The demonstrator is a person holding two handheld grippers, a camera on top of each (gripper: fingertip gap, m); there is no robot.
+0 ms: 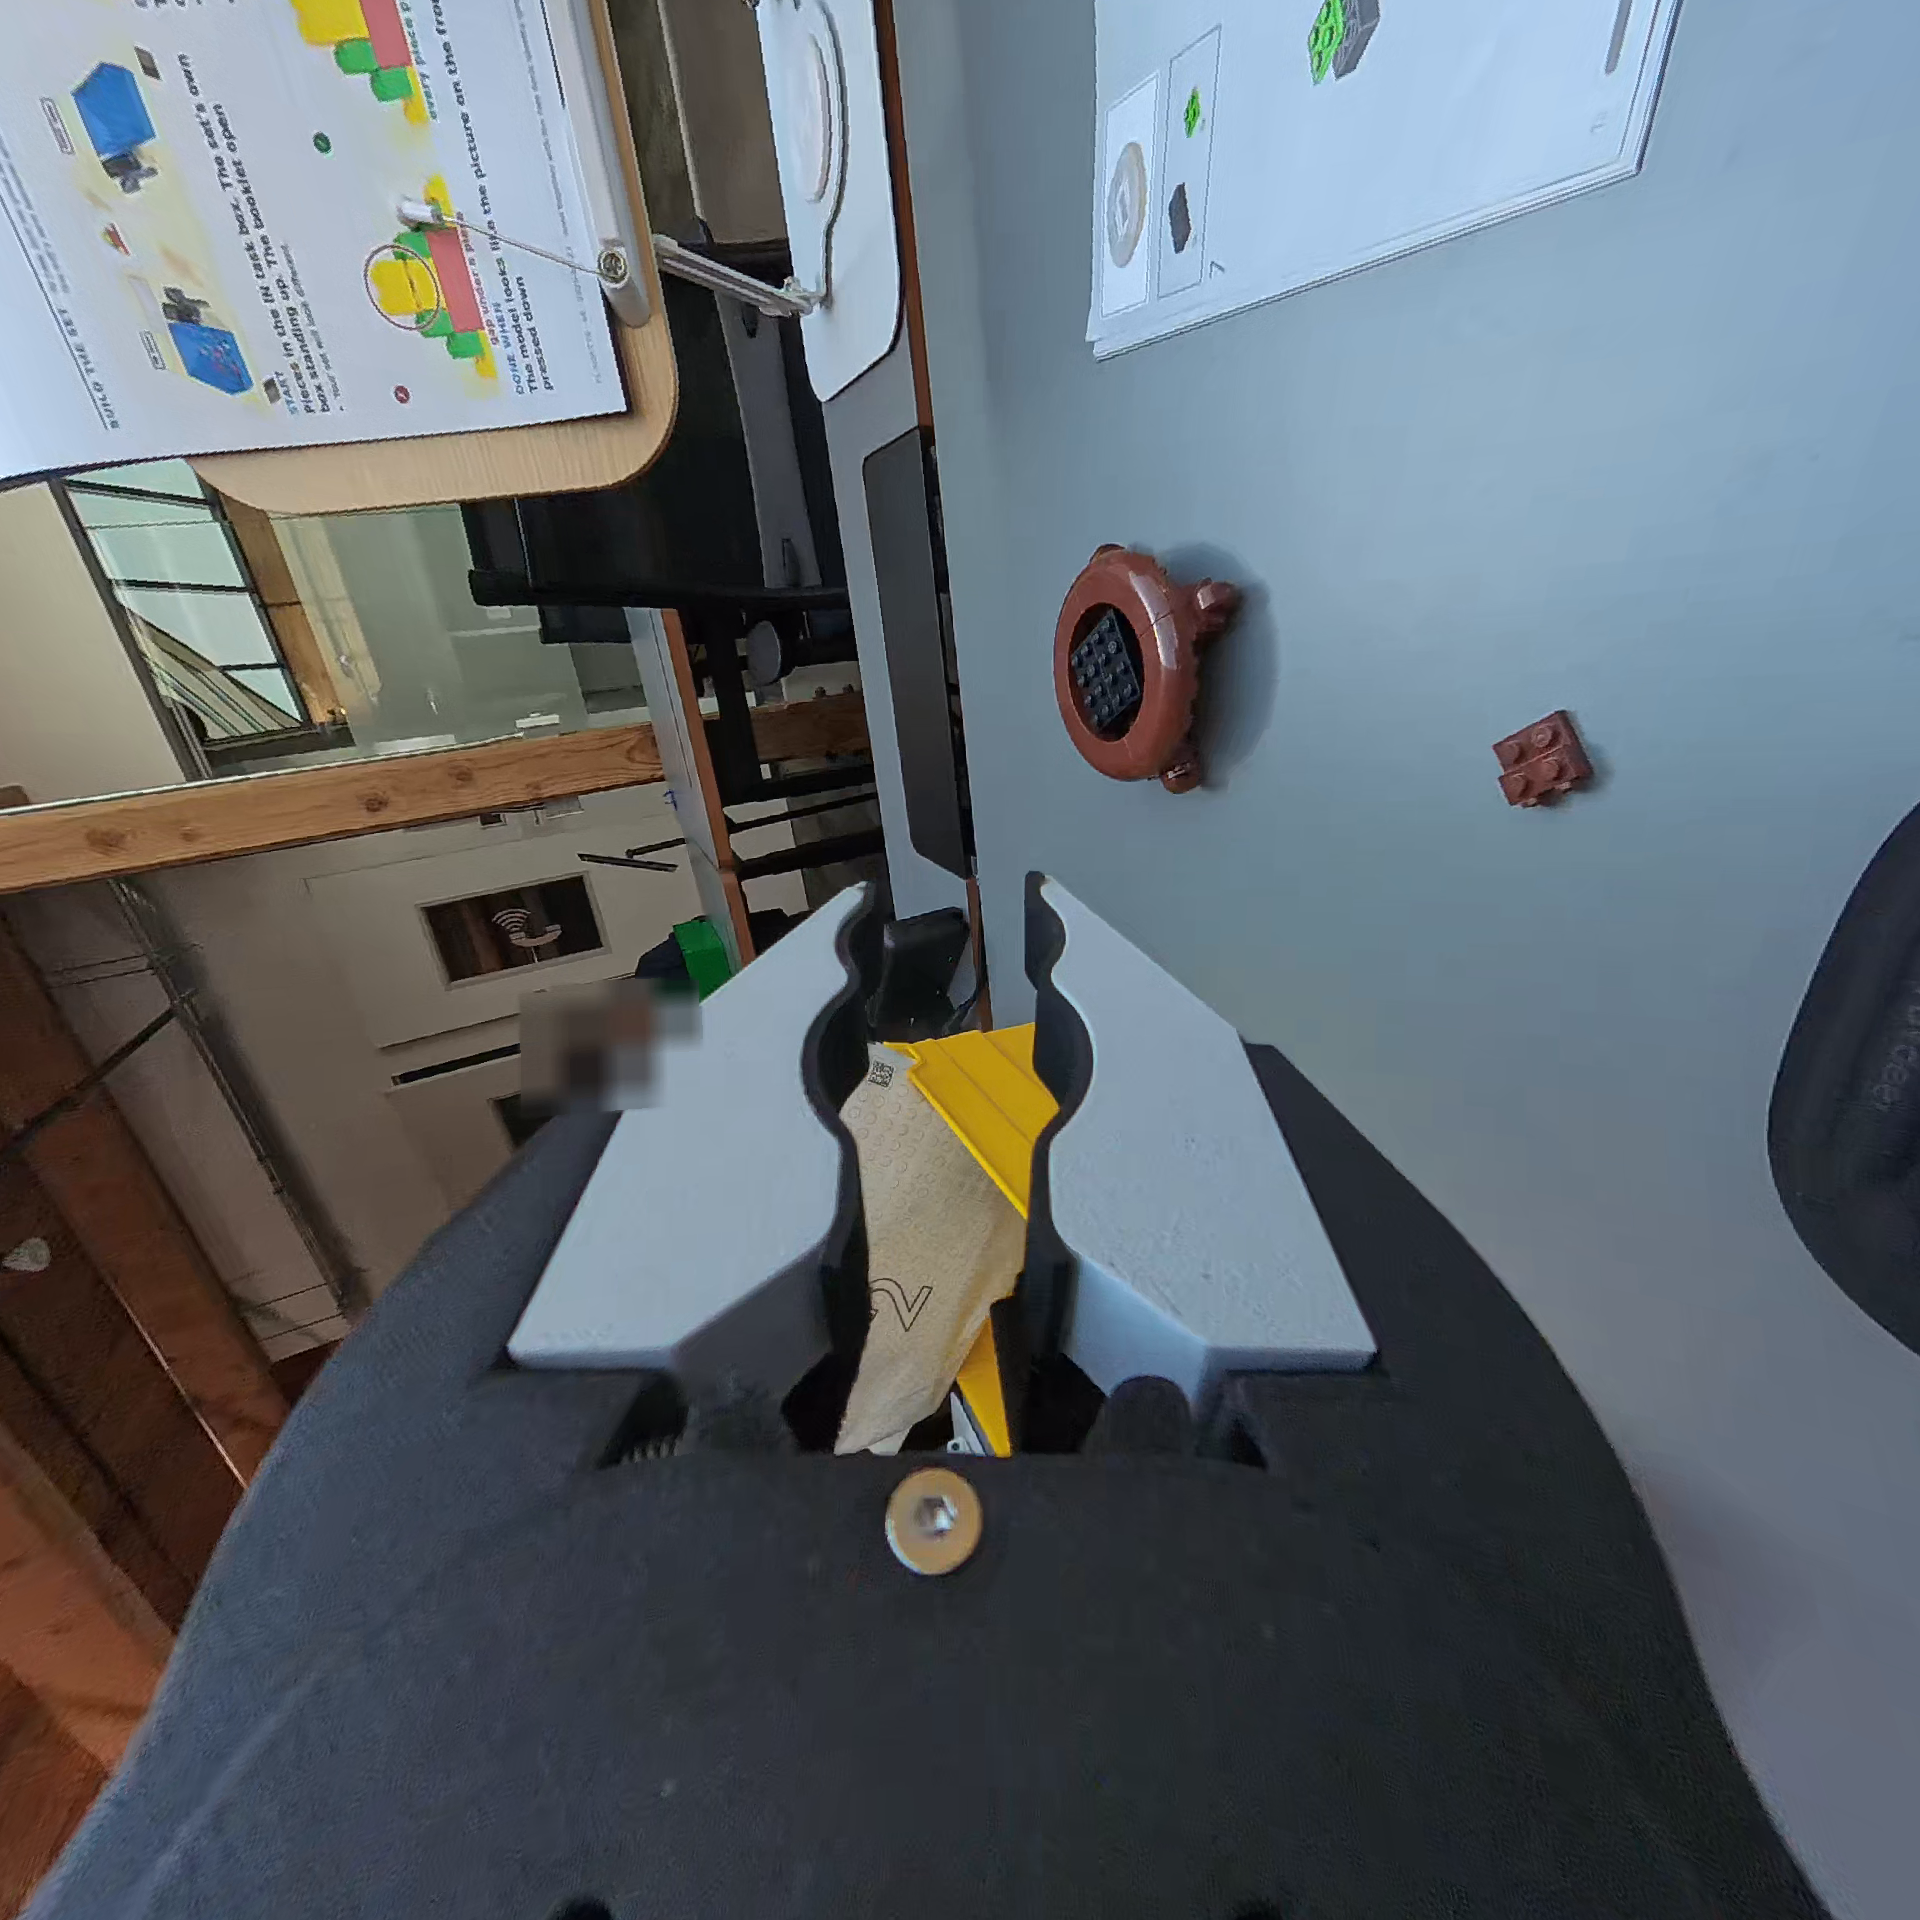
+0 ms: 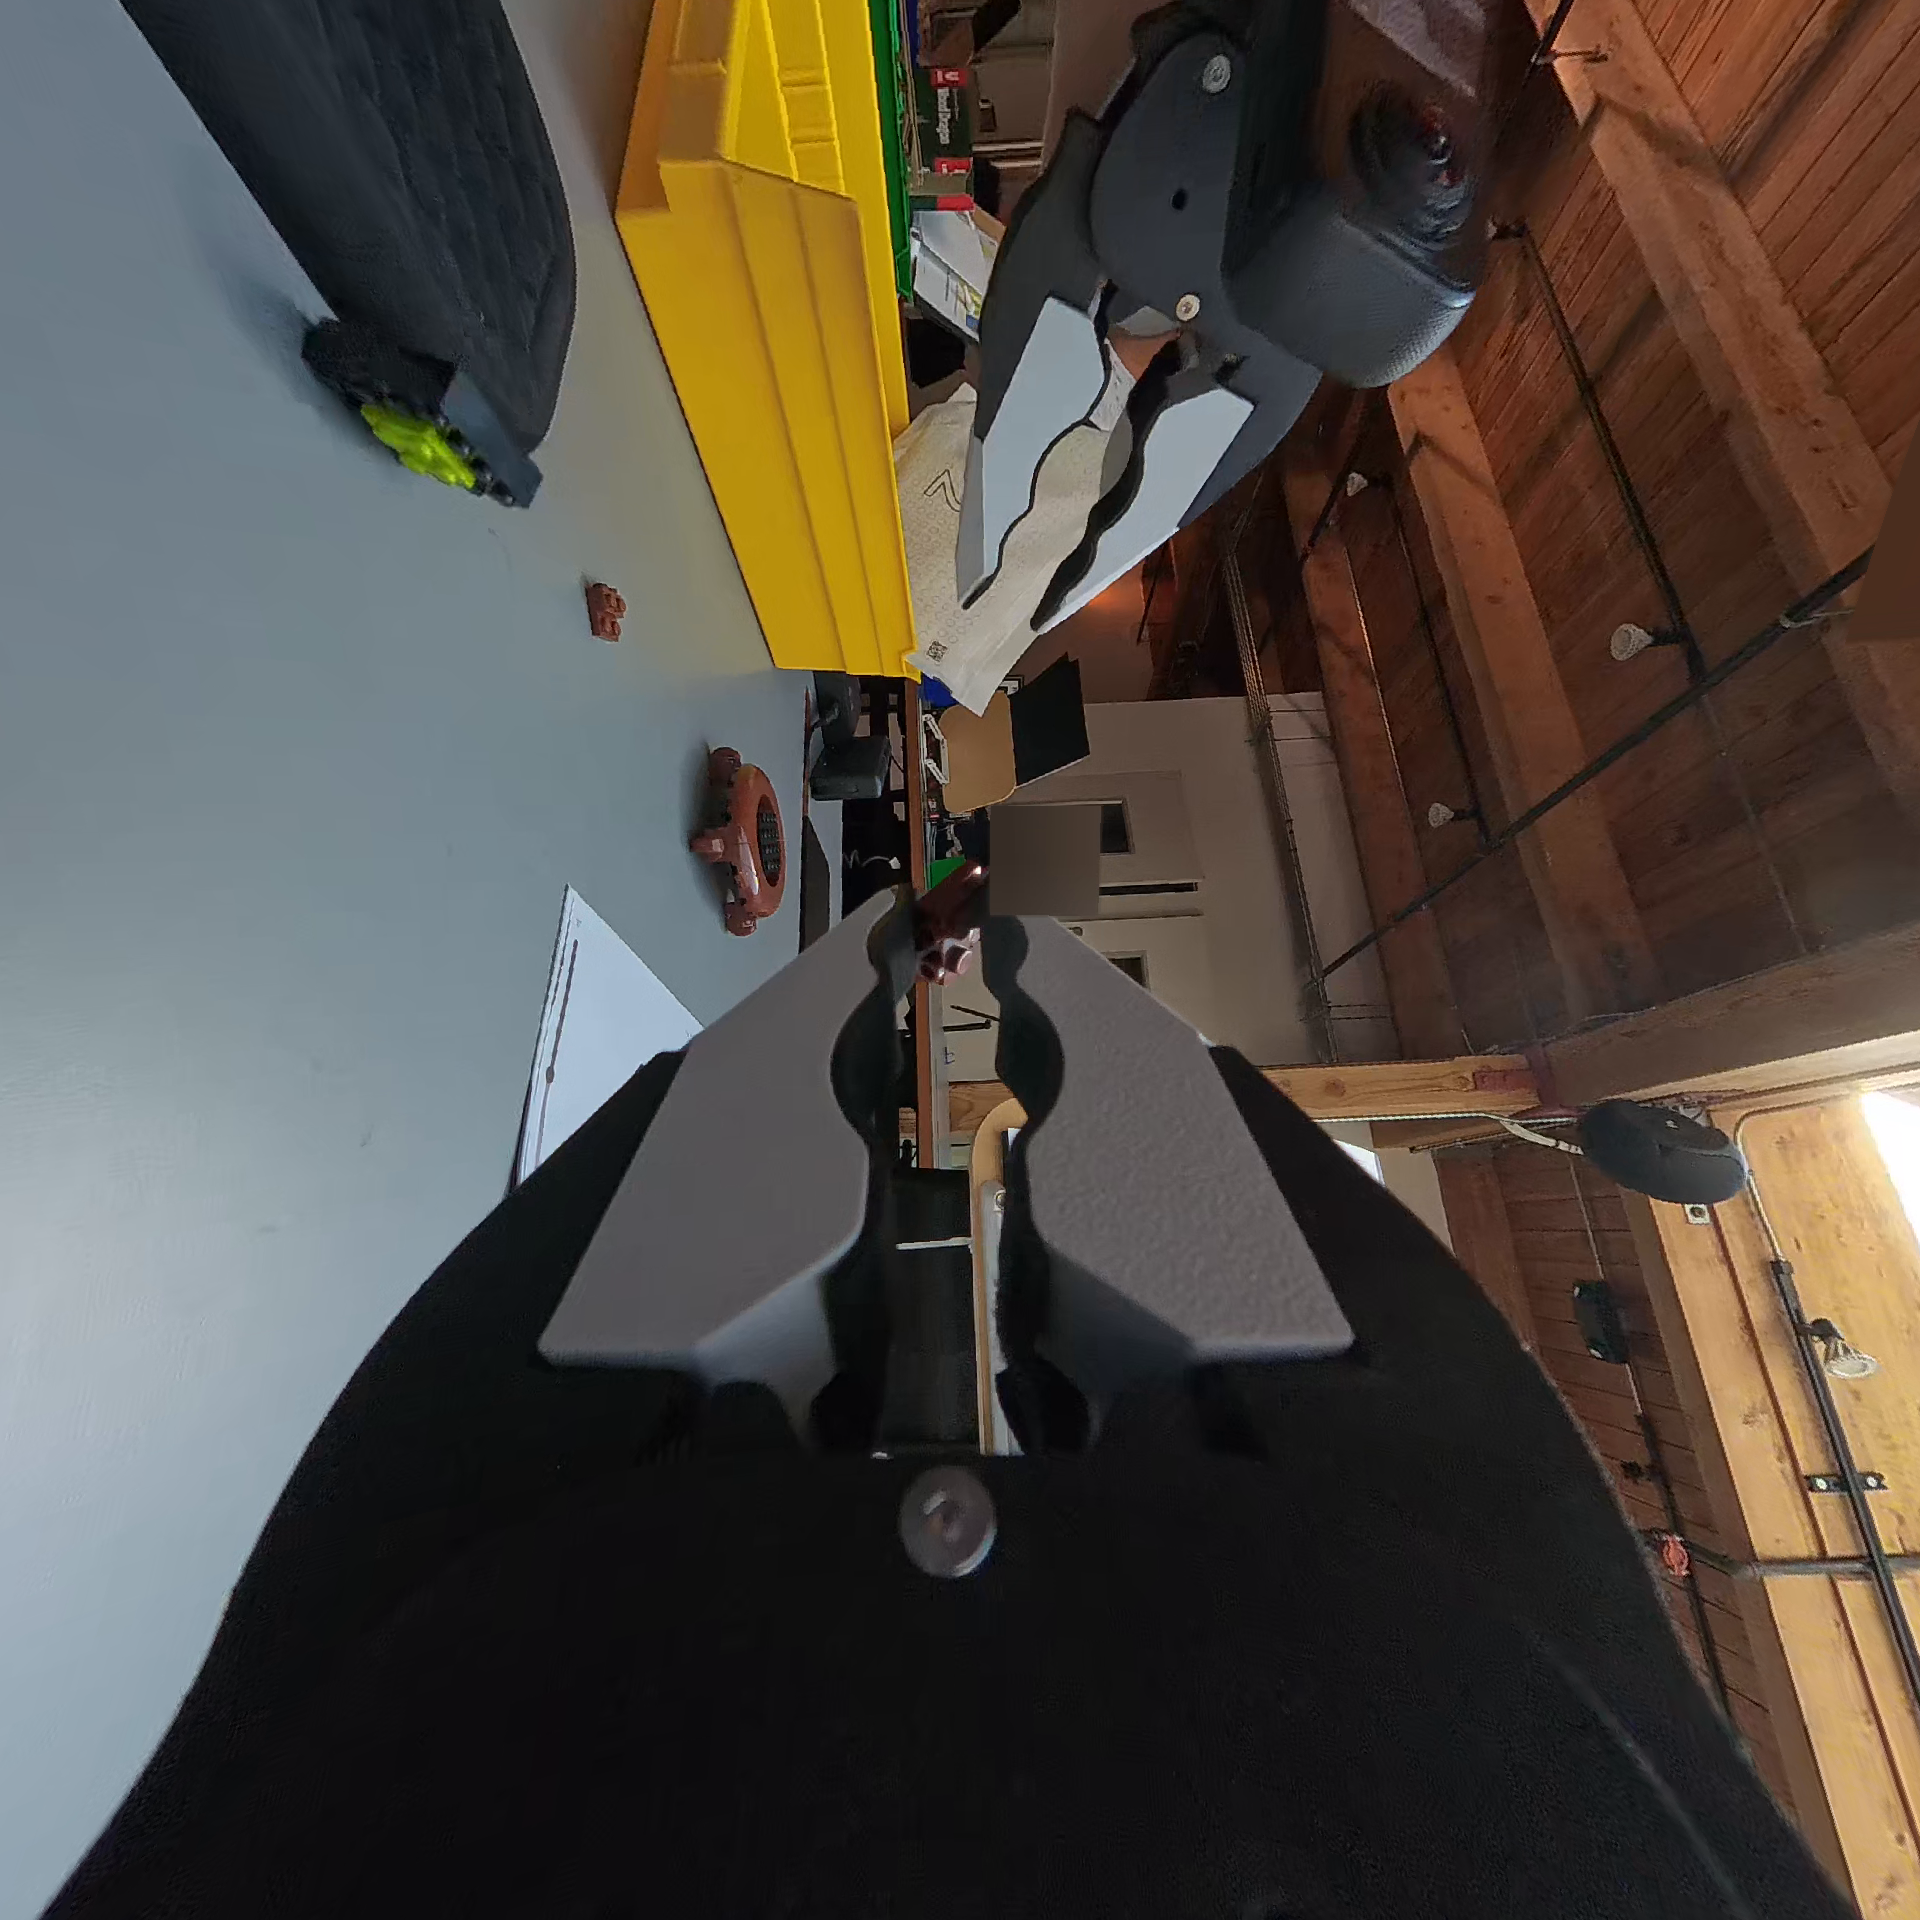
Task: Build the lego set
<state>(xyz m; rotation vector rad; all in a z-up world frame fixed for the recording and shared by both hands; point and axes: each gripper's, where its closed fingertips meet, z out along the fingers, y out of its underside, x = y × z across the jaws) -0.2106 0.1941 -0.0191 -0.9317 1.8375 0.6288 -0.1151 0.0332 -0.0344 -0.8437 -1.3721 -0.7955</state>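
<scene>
My left gripper (image 1: 951, 920) is shut on a tan paper bag (image 1: 925, 1195), held in the air by a yellow bin (image 1: 987, 1101). It also shows in the right wrist view (image 2: 1008, 608) with the bag (image 2: 935, 499). My right gripper (image 2: 948, 920) is shut on a small brown lego piece (image 2: 945, 935), held above the grey table (image 2: 260, 831). A round brown lego assembly (image 1: 1132, 675) with a black studded plate inside lies on the table and shows in the right wrist view too (image 2: 746, 842). A small brown plate (image 1: 1545, 758) (image 2: 605, 610) lies apart from it.
A white instruction sheet (image 1: 1351, 177) (image 2: 592, 1029) lies on the table. A clipboard with a printed page (image 1: 312, 208) hangs off it. A lime-green and dark-grey lego piece (image 2: 436, 452) sits by a black padded object (image 2: 416, 156). The yellow bin (image 2: 769, 312) stands at the table edge.
</scene>
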